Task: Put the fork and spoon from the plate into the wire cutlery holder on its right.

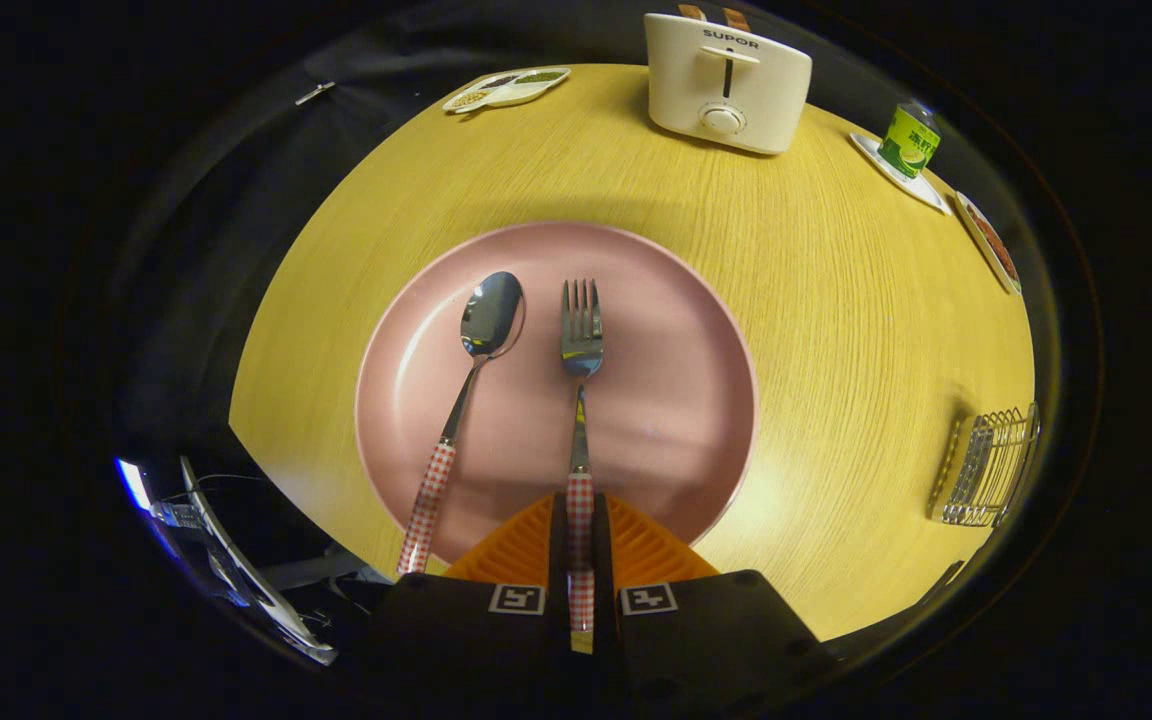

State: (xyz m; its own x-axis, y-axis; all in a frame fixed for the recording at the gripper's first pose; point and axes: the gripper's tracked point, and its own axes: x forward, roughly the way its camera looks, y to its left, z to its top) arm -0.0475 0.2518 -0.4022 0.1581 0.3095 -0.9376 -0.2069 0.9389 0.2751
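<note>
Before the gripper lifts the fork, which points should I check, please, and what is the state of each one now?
1. Fork handle sits between the orange fingers: ok.
2. Gripper shut on the handle: ok.
3. Spoon lies apart from the fork on the plate: ok.
4. Wire cutlery holder stands upright to the plate's right: ok.
5. Holder already has room inside: cannot tell.
</note>
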